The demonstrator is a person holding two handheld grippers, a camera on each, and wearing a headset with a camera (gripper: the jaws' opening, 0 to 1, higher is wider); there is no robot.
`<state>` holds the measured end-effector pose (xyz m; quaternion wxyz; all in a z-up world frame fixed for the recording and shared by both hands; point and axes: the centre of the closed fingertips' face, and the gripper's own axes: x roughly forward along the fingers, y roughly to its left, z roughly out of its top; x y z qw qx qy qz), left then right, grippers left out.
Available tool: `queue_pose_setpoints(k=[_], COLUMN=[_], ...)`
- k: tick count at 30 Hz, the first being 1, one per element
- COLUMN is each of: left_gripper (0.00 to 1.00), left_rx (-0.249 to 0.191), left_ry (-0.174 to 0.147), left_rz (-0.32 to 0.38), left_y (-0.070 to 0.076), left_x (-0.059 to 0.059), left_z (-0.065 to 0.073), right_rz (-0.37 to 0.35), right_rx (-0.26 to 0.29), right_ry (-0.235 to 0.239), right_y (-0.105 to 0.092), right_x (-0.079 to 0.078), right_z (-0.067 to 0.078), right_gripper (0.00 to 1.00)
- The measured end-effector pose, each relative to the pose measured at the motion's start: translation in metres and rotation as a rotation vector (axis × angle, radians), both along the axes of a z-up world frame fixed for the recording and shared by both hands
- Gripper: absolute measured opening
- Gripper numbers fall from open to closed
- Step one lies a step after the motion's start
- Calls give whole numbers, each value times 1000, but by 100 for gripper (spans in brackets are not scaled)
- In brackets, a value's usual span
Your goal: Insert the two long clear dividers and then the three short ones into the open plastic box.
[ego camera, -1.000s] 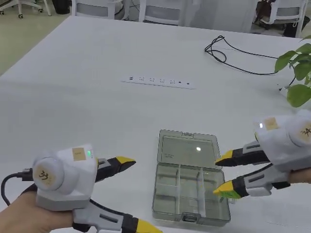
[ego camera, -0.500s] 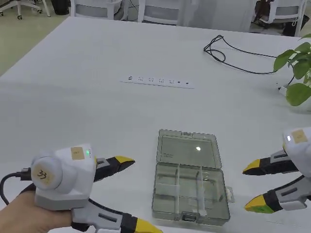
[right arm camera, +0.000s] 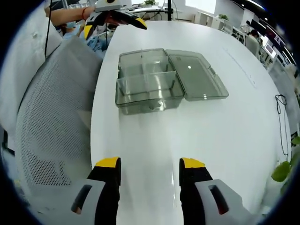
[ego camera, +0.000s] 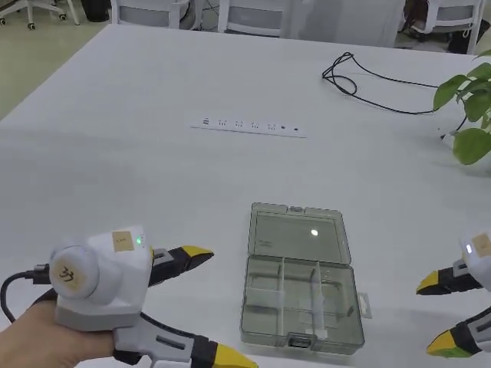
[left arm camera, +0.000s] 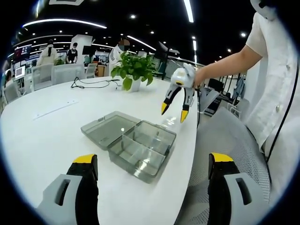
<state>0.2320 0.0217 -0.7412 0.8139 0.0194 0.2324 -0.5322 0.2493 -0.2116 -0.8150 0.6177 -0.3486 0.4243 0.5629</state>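
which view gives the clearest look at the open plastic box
Head view: the open plastic box is seen from above, undistorted, dividers plain inside. Both gripper views show it whole, but from lower angles with fisheye bend.

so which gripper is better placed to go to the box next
Left, probably. The left gripper sits closer to the open plastic box, jaws open and empty, with the box straight ahead in its own view. The right gripper is farther off, also open.
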Motion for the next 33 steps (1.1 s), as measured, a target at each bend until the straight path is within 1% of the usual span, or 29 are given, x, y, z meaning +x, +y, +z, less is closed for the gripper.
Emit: queue_pose_setpoints(k=[2, 6, 8, 14, 16, 17, 19, 22, 26, 29, 33], left_gripper=[100, 100, 100, 100, 100, 100, 100, 100, 100, 100, 100], left_rx=[1, 1, 4, 3, 1, 1, 1, 0, -5, -7, -13], left_ry=[2, 4, 5, 7, 7, 7, 9, 10, 11, 9, 7], left_rz=[-1, 0, 0, 2, 3, 4, 5, 5, 7, 6, 9], left_y=[0, 1, 1, 1, 1, 1, 1, 1, 0, 0, 0], left_x=[0, 0, -1, -1, -1, -1, -1, -1, -1, -1, 0], left_z=[0, -1, -2, -1, -1, -1, -1, -1, -1, 0, 0], right_rz=[-4, 19, 26, 45, 56, 59, 69, 82, 84, 85, 84], right_rx=[-11, -52, -71, -124, -138, -141, -158, -173, -175, -177, -181], right_ry=[11, 0, -10, -11, -21, -20, -26, -42, -42, -47, -49], right_y=[-4, -12, -15, -27, -30, -33, -37, -40, -41, -42, -42], right_x=[-1, 0, 2, 4, 5, 7, 8, 11, 12, 14, 13], right_z=[-6, -14, -17, -29, -31, -36, -40, -41, -41, -42, -42], right_gripper=[51, 50, 49, 47, 45, 45, 44, 42, 41, 33, 33])
